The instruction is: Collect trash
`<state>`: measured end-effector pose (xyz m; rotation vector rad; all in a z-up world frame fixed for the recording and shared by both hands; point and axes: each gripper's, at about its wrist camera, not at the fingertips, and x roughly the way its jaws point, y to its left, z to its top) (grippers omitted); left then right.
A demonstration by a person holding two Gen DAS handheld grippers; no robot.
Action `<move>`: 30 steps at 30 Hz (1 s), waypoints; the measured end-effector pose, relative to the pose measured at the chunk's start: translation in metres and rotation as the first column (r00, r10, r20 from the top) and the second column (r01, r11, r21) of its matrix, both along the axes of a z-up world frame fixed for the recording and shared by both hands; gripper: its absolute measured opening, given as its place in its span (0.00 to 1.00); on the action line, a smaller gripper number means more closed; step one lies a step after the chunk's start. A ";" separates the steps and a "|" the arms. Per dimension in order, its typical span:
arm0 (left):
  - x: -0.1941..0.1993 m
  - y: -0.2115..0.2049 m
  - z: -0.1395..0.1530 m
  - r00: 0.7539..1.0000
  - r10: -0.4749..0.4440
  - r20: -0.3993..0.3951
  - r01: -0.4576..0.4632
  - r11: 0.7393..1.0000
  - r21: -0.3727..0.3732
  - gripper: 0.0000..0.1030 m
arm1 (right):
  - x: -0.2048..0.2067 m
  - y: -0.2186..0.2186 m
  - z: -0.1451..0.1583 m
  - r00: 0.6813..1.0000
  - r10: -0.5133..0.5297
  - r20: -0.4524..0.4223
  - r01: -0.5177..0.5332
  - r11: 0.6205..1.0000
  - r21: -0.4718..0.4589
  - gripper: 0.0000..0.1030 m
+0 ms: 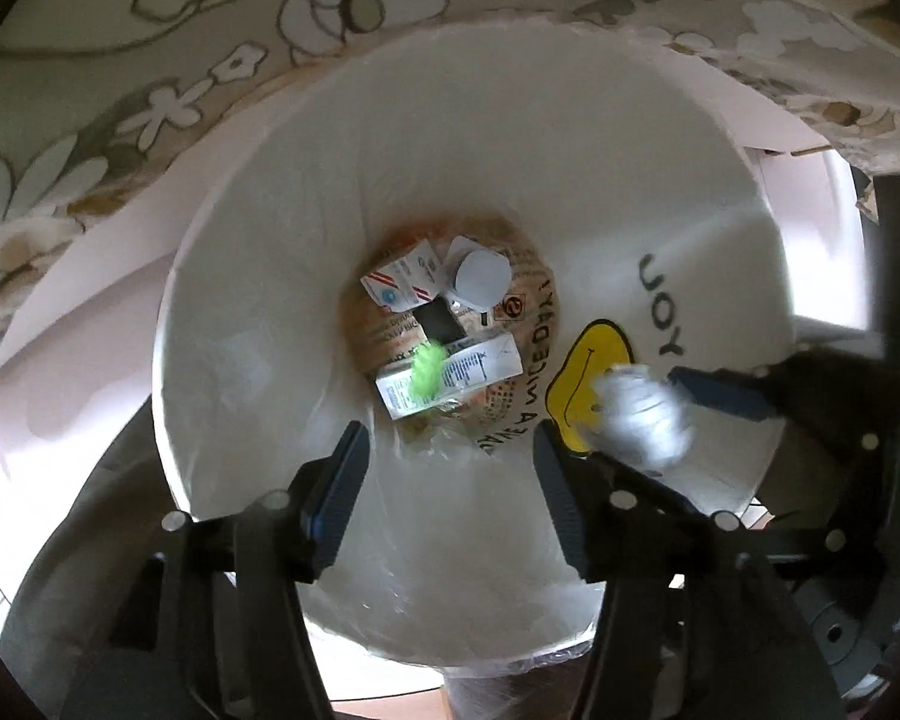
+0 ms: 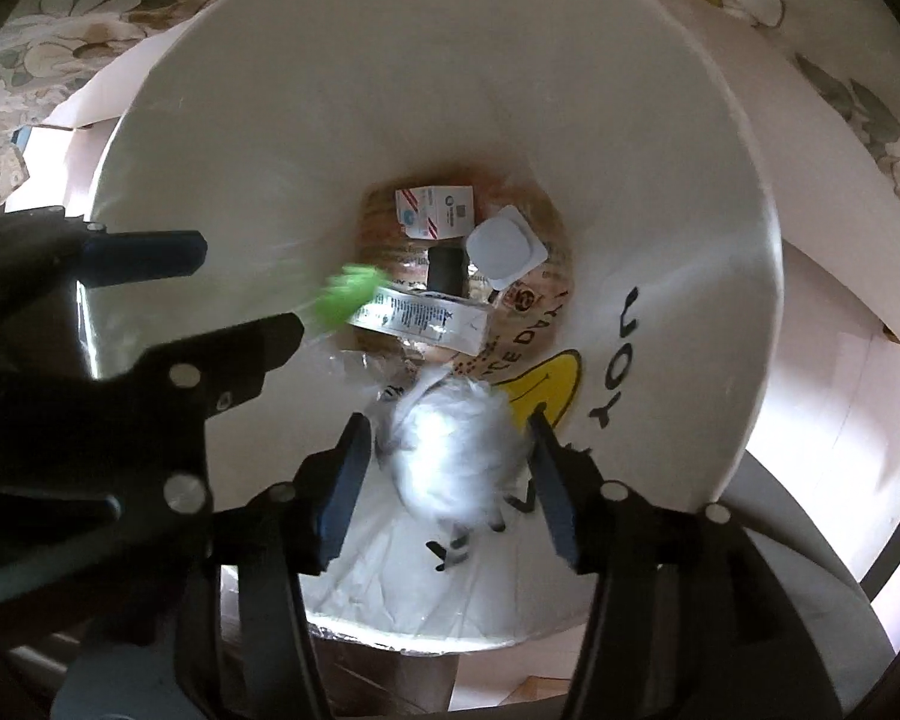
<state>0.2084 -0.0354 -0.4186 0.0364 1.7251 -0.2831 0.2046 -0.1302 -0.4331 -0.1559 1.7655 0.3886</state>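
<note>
A white trash bin [image 1: 270,312] with a yellow smiley and "JOY" lettering fills both views [image 2: 660,180], seen from above. At its bottom lie a small carton [image 1: 402,285], a white cup lid [image 1: 480,279] and a long white box [image 1: 450,375]. My left gripper [image 1: 450,480] is open over the bin; a blurred green scrap [image 1: 427,367] is in the air below it. My right gripper [image 2: 450,456] is open; a blurred crumpled white wad [image 2: 456,456] is between its fingers, apparently loose. The wad also shows in the left wrist view [image 1: 642,414].
A floral cloth [image 1: 120,90] hangs behind the bin, above a pale wall panel [image 1: 90,312]. The bin has a clear plastic liner [image 2: 390,594]. Each gripper shows at the edge of the other's view.
</note>
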 end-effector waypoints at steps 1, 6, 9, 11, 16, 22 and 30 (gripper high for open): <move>0.000 0.001 0.000 1.000 0.003 -0.004 -0.003 1.000 0.001 0.57 | 0.000 -0.001 0.000 1.000 -0.002 0.003 0.002 1.000 0.000 0.54; 0.000 0.003 -0.002 1.000 0.006 -0.016 -0.006 1.000 0.007 0.57 | 0.000 -0.002 0.000 1.000 -0.005 0.014 0.005 1.000 -0.010 0.55; 0.000 0.004 -0.002 1.000 0.011 -0.016 -0.011 1.000 0.012 0.57 | -0.002 -0.001 0.000 1.000 0.001 0.019 -0.001 1.000 -0.017 0.55; 0.000 0.005 -0.003 1.000 0.012 -0.014 -0.012 1.000 0.016 0.57 | -0.003 -0.001 0.001 1.000 0.004 0.023 -0.004 1.000 -0.021 0.55; -0.002 0.013 0.000 1.000 0.020 0.000 -0.020 0.999 0.045 0.57 | -0.005 -0.004 0.007 1.000 -0.002 0.031 0.002 1.000 -0.026 0.55; -0.006 0.020 0.021 0.999 0.036 0.028 -0.037 0.998 0.057 0.57 | -0.009 -0.008 0.031 0.997 -0.001 0.071 0.003 1.000 -0.031 0.55; -0.018 0.021 0.105 0.983 0.031 0.183 -0.036 0.999 0.025 0.57 | -0.023 -0.014 0.096 0.984 0.020 0.179 -0.022 1.000 0.008 0.55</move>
